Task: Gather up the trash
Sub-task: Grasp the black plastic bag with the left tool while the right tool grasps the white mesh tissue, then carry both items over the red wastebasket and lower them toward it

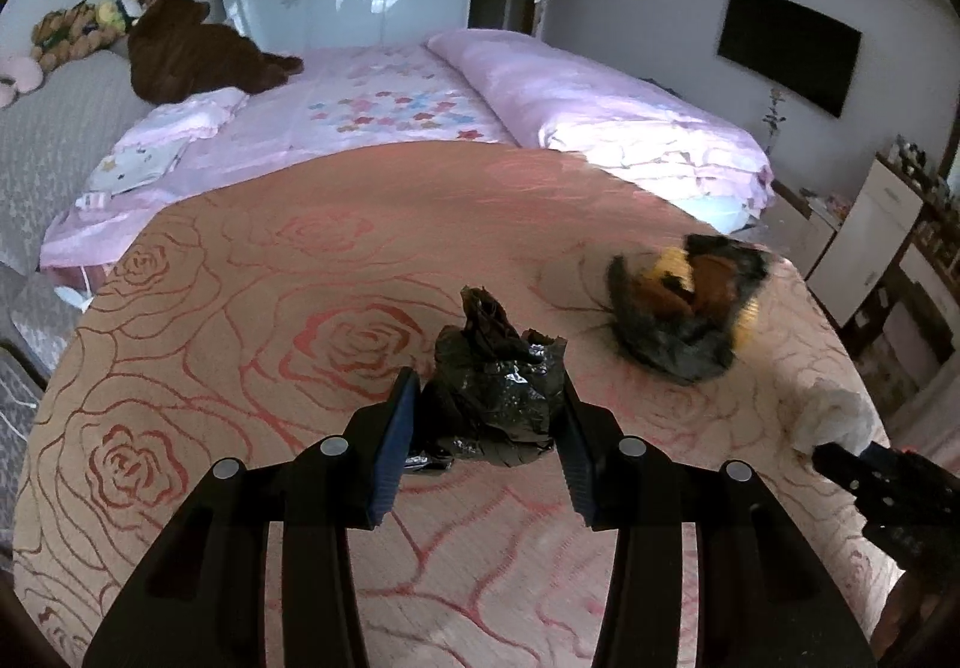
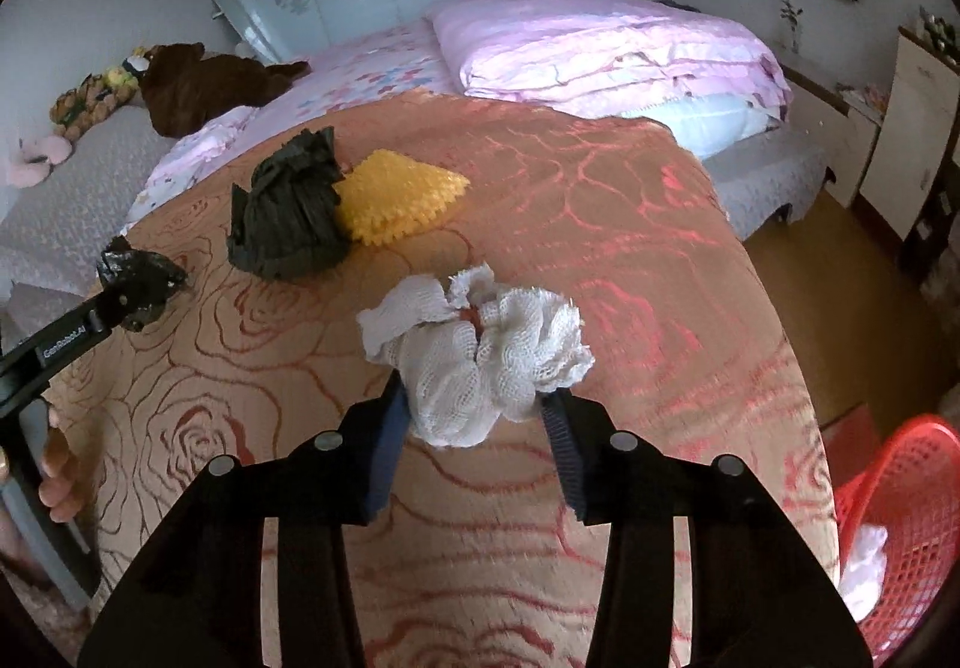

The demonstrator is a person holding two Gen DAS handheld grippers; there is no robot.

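The left gripper [image 1: 489,398] has its jaws closed on a crumpled black plastic bag [image 1: 492,398], which fills the gap between the blue pads and rises past their tips, a twisted end sticking up beyond them. Under it lies the rose-patterned cloth [image 1: 270,308] that covers the tabletop.

The right gripper [image 2: 474,410] has its jaws clamped on a wad of white gauze [image 2: 480,356]; the wad bulges out above and in front of the tips, and its lower part sits between the two pads. No earlier picture is given, so only the grip itself can be told.

Ahead of the right jaws and to their left, a second dark bag [image 2: 288,212] rests on the cloth, touching a yellow knobbly pad [image 2: 399,200] just beside it. From the left wrist view this same pair lies ahead and to the right of the left jaws, blurred.

Below and to the right of the right jaws, off the tabletop, stands a red mesh basket [image 2: 900,500] with a white scrap [image 2: 864,566] inside. A bed [image 1: 480,92] with pink bedding lies beyond the tabletop.
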